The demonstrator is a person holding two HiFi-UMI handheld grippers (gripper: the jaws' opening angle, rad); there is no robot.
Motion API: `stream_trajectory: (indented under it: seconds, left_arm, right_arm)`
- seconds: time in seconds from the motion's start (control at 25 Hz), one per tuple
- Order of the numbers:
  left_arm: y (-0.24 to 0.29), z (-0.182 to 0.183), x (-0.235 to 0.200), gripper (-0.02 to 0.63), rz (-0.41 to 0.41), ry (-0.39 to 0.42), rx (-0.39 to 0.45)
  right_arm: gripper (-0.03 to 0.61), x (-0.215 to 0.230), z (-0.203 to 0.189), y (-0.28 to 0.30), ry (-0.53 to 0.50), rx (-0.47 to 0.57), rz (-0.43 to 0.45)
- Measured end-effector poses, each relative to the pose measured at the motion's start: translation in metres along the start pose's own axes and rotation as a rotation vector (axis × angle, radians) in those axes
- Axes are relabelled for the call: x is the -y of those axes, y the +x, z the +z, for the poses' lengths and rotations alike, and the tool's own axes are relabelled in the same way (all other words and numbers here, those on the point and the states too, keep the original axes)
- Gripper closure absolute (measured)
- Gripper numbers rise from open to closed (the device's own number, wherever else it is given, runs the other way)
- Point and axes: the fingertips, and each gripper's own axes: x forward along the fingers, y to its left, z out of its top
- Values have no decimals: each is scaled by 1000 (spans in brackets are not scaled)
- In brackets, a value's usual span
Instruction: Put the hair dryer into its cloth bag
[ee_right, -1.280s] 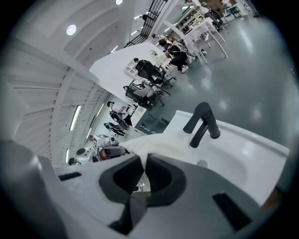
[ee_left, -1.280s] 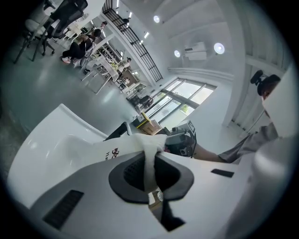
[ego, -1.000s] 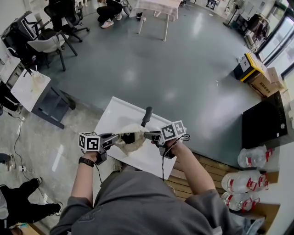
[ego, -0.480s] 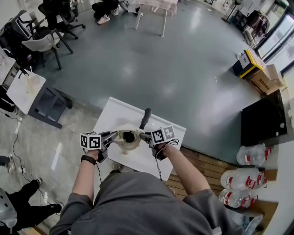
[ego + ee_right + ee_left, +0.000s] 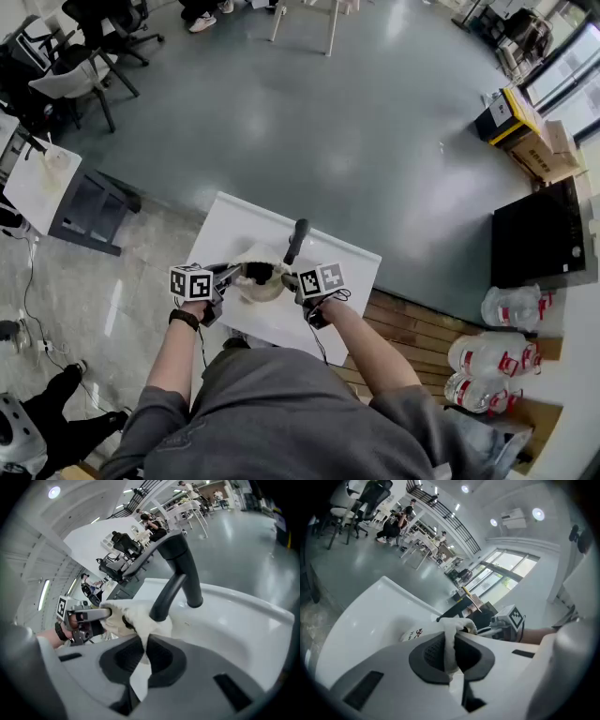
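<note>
1. L gripper (image 5: 227, 275) & R gripper (image 5: 289, 277) each clamped on cloth bag (image 5: 253, 287) rim, holding its mouth open above the table (image 5: 349, 269)
2. Seemingly approx. half done: hair dryer (image 5: 297, 238) partly inside the bag, handle sticking out, yet to go in

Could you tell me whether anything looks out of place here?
Nothing damaged or spilled. The hair dryer sits partly inside the cloth bag, handle jutting from its mouth; left gripper and right gripper pinch the rim.
</note>
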Motion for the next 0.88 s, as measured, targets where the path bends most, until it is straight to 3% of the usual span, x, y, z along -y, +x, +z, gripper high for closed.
stream_trajectory:
  seconds: [0.24, 0.6, 0.68, 0.88]
  left_arm:
    - [21, -47, 24, 609, -97, 97, -240]
    - [47, -109, 39, 609, -152, 156, -502]
    - [54, -118, 43, 609, -156, 177, -533]
    - [81, -115, 58, 594, -129, 292, -490]
  right_arm:
    - [565, 16, -18, -2, -69, -66, -73]
    - [565, 21, -59, 9, -46, -143, -68]
    - [565, 27, -67, 13, -19, -149, -76]
    - [565, 69, -73, 6, 139, -94, -148]
